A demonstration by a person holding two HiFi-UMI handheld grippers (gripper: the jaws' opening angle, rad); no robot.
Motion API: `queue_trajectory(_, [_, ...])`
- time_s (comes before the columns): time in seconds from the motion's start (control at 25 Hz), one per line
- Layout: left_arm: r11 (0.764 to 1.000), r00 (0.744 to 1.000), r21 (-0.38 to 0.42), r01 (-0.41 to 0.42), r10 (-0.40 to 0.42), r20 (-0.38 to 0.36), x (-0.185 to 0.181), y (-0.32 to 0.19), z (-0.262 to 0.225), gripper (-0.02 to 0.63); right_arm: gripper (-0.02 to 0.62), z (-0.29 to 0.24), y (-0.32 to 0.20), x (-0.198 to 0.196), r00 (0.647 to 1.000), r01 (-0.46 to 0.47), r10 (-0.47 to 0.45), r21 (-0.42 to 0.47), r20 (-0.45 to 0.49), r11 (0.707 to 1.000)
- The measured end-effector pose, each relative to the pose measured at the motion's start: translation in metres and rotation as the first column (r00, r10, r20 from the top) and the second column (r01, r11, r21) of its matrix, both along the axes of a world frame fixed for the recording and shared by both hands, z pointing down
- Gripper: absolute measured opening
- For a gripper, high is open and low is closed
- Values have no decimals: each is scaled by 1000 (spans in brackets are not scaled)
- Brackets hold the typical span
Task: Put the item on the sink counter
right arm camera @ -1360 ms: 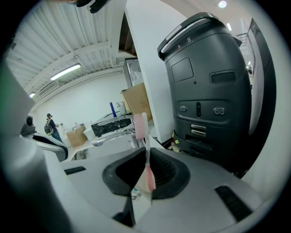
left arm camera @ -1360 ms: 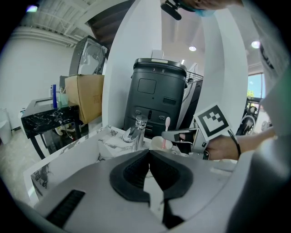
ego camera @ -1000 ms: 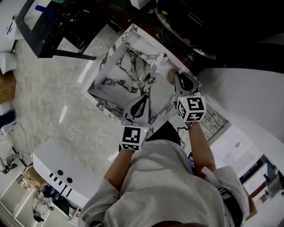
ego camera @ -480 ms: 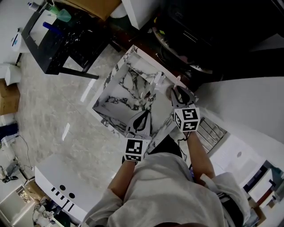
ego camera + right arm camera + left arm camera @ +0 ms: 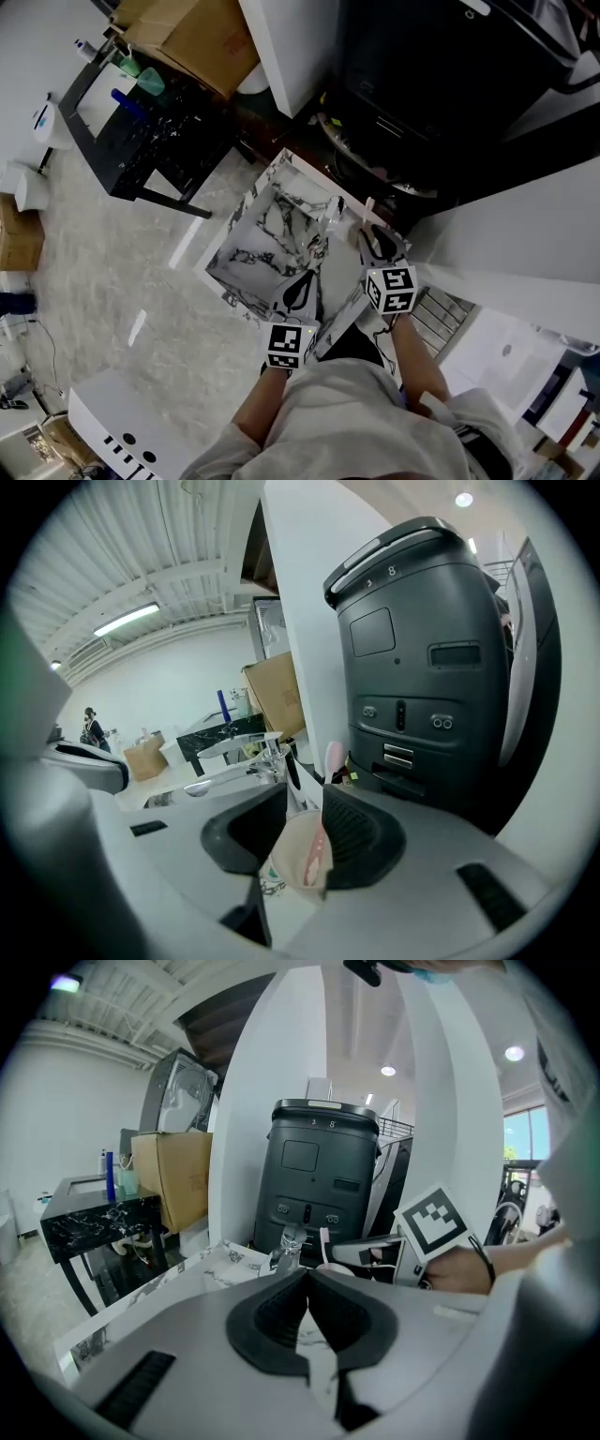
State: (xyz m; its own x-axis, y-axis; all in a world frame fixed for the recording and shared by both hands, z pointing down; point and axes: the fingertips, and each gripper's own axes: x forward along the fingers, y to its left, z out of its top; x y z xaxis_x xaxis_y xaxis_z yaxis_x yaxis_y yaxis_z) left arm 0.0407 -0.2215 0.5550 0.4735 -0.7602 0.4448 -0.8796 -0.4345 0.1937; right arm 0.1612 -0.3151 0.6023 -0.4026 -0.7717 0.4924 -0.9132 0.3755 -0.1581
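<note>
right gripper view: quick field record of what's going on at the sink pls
cup: pinkish, between the right gripper's jaws
toothbrush: stands in the cup, head up
right gripper: jaws have just been opening, now wide
left gripper: shut, empty
faucet: chrome, just left of the cup
counter: white marble, dark veins

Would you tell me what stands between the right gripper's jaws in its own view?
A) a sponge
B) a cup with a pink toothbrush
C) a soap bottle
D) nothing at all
B: the right gripper view shows a cup with a pink toothbrush between the jaws of the right gripper, which have just been opening.
</note>
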Motion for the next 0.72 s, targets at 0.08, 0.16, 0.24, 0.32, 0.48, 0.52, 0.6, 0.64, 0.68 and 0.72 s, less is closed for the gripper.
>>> queue_trajectory(0.08, [1000,1000,15,-7,7,-10,-1,0,-6,9,114,-8,6,-3,1000,-8,8,12,2,1000])
queue_trajectory(0.16, [999,1000,34,-19,19,-19,-2,-1,-12,9,105,-19,12,-6,1000,-20,20,36,3,999])
queue_trajectory(0.24, [998,999,49,-32,33,-26,-5,-1,-17,9,76,-31,18,-10,999,-39,39,70,9,997])
queue_trajectory(0.32, [997,998,65,-46,48,-36,-7,-1,-25,9,49,-44,24,-16,998,-54,52,102,18,993])
queue_trajectory(0.48, [992,994,91,-85,90,-56,-14,2,-39,9,17,-64,39,-31,998,-61,59,141,22,988])
queue_trajectory(0.52, [991,993,96,-97,103,-61,-16,3,-41,9,11,-69,44,-35,998,-62,59,147,23,987])
queue_trajectory(0.6, [987,989,107,-118,126,-72,-21,8,-47,9,7,-77,55,-45,998,-68,65,157,22,985])
queue_trajectory(0.64, [985,988,112,-128,137,-77,-25,10,-49,9,5,-80,60,-50,997,-73,71,161,18,984])
queue_trajectory(0.68, [984,986,116,-136,146,-82,-29,11,-51,9,5,-83,66,-56,997,-77,76,164,13,983])
queue_trajectory(0.72, [983,984,118,-142,153,-89,-33,13,-52,9,5,-86,71,-63,997,-79,79,168,8,983])
